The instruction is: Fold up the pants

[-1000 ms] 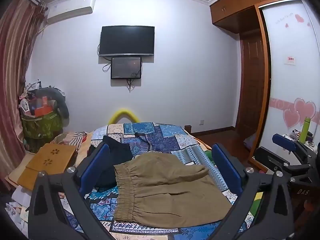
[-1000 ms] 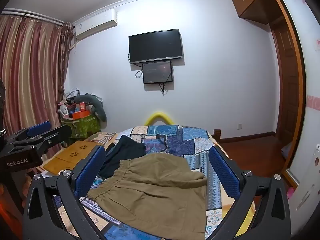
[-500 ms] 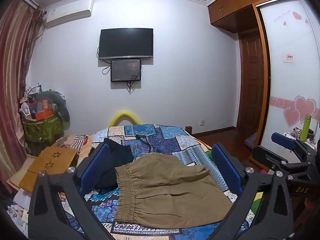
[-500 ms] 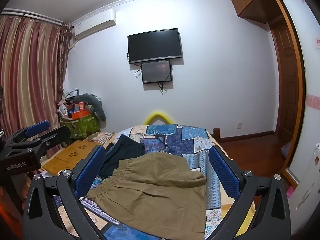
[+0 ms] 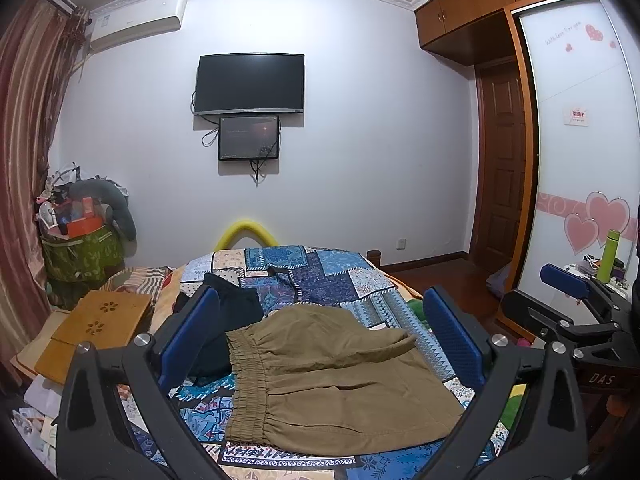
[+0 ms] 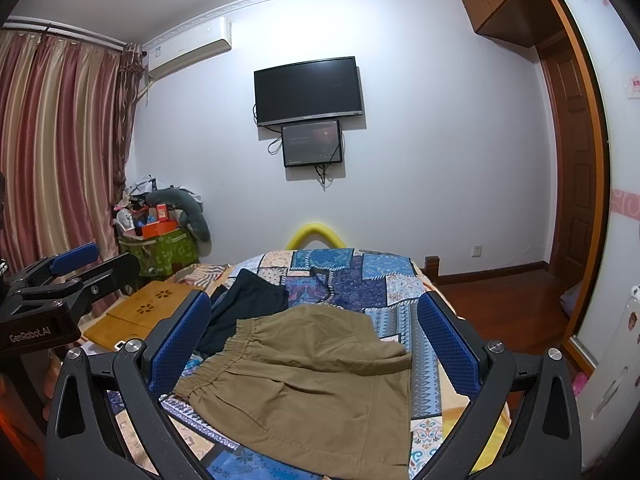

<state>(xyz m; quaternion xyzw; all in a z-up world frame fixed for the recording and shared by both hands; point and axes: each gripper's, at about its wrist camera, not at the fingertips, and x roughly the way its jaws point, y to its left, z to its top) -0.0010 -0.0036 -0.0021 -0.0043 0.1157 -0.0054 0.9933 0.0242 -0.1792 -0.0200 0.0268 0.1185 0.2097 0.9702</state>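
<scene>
Nothing has moved much since the earlier pictures: both grippers hang at nearly the same place above the bed, and the pants lie as they did.

The olive-brown pants (image 5: 336, 376) lie folded on the patchwork bedcover (image 5: 320, 276), with the elastic waistband on the left side and one fabric layer turned over the top. In the left wrist view the left gripper (image 5: 320, 340) frames them, its blue pads (image 5: 188, 332) wide apart and touching no cloth. In the right wrist view the right gripper (image 6: 316, 344) stands the same way, jaws spread and empty, with the pants (image 6: 316, 384) between and below the pads.

Just beside the waistband, touching it at the upper left, lies a dark garment (image 5: 228, 320). The right edge of the pants stops before the right border of the bed, and a strip of bedcover stays free there (the near edge of the pants also does not reach the foot of the bed). Left of the bed lies a wooden board with flower cut-outs (image 5: 100, 320). Beyond the far end rises a yellow arch (image 5: 244, 232).

On the wall hang a television (image 5: 250, 84) and a smaller screen (image 5: 248, 138). Readable writing: "GenRobot.AI" on the left gripper's body in the right wrist view, and "DAS" on the right gripper's body in the left wrist view.
</scene>
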